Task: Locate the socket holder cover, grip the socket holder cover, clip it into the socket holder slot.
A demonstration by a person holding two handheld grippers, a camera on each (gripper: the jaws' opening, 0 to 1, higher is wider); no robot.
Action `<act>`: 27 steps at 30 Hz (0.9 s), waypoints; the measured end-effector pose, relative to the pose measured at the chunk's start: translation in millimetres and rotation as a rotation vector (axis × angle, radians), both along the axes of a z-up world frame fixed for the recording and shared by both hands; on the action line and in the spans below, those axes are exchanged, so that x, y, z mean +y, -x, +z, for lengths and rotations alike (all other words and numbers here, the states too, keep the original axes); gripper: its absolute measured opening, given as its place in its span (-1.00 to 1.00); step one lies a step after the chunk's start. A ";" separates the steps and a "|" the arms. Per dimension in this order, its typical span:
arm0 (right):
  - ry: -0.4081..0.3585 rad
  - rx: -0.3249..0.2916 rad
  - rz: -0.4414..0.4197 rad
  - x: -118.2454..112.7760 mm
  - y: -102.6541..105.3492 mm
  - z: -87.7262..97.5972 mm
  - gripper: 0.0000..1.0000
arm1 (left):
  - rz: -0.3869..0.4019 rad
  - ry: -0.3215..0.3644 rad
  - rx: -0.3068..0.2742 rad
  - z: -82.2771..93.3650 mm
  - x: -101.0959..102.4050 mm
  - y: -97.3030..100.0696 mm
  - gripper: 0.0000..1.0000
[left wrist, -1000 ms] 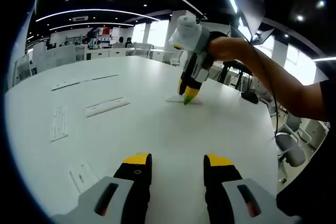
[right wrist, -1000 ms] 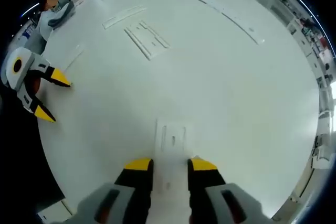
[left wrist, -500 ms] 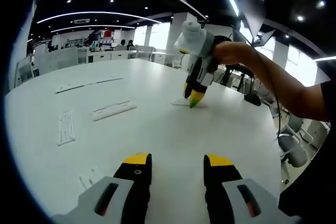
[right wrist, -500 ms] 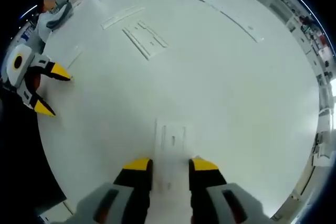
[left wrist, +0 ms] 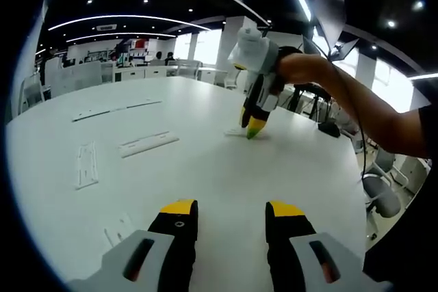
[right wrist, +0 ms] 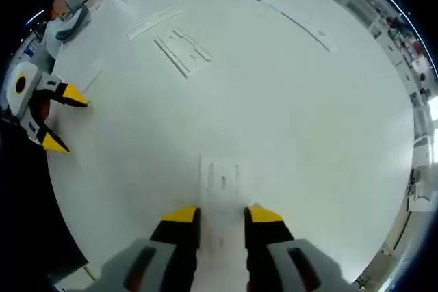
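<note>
The right tool (right wrist: 222,215), jaws open, points down at the small cover (right wrist: 222,177) on the surface (right wrist: 294,107), seemingly to grip it, while the left tool (left wrist: 231,208) hovers open at 9 o'clock.

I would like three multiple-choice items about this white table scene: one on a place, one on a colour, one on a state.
1. The small flat white plastic piece lies:
A. just ahead of the right gripper
B. beside the left gripper
C. on a chair

2. The tips of the gripper fingers are:
A. red
B. yellow
C. blue

3. The left gripper's jaws stand:
A. shut on a piece
B. open and empty
C. shut empty

Key: 1 A, it lies on the white table before the right jaws. 2 B, visible in both views. 3 B, bare table shows in the gap.
</note>
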State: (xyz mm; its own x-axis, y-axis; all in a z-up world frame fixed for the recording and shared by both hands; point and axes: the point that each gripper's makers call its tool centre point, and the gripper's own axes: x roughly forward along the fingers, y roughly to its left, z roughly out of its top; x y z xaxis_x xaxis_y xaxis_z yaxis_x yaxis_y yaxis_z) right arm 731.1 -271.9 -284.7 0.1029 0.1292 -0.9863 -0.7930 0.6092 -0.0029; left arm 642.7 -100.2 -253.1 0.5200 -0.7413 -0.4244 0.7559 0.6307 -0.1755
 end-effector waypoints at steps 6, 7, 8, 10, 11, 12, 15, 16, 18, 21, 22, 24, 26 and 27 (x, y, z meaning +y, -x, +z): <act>0.013 0.003 0.022 -1.1 2.5 2.5 -0.47 | 0.001 0.001 -0.001 0.9 -0.6 2.3 -0.20; 0.013 0.003 0.024 -1.1 2.6 3.2 -0.47 | 0.001 0.002 -0.002 1.2 -0.7 2.4 -0.20; 0.013 0.000 0.025 -1.2 2.4 3.9 -0.48 | 0.002 0.002 -0.003 1.5 -0.6 2.4 -0.20; 0.016 -0.002 0.027 -1.7 2.2 4.4 -0.48 | 0.002 0.002 -0.004 1.6 -0.2 2.0 -0.20; 0.019 -0.001 0.030 -2.2 2.4 4.2 -0.48 | 0.002 0.001 -0.004 1.4 -0.4 2.1 -0.20; 0.023 0.001 0.032 -2.9 2.9 3.8 -0.48 | 0.002 0.001 -0.003 1.3 -0.5 2.2 -0.20; 0.029 0.002 0.036 -3.6 3.7 4.2 -0.48 | 0.001 0.002 -0.003 1.4 -1.1 2.7 -0.20; 0.029 0.003 0.037 -3.5 4.0 4.7 -0.48 | 0.001 0.001 -0.003 1.4 -1.2 2.6 -0.20; 0.034 0.001 0.048 -3.5 4.4 5.9 -0.48 | 0.001 0.001 -0.006 1.7 -1.7 2.1 -0.20; 0.041 0.001 0.058 -4.0 4.6 6.1 -0.48 | -0.006 -0.003 -0.010 2.3 -2.6 0.2 -0.20; 0.044 0.003 0.064 -4.4 4.9 5.9 -0.48 | -0.007 -0.008 -0.013 2.4 -2.6 -0.8 -0.20; 0.043 0.002 0.082 -3.8 5.1 5.5 -0.49 | -0.005 -0.011 -0.023 4.7 -1.7 -5.2 -0.20; 0.036 0.003 0.088 -3.1 4.7 5.5 -0.49 | 0.004 -0.004 -0.025 7.4 -0.2 -9.1 -0.20; 0.033 0.002 0.091 -2.7 4.5 5.6 -0.49 | 0.006 -0.001 -0.027 8.8 1.6 -10.8 -0.20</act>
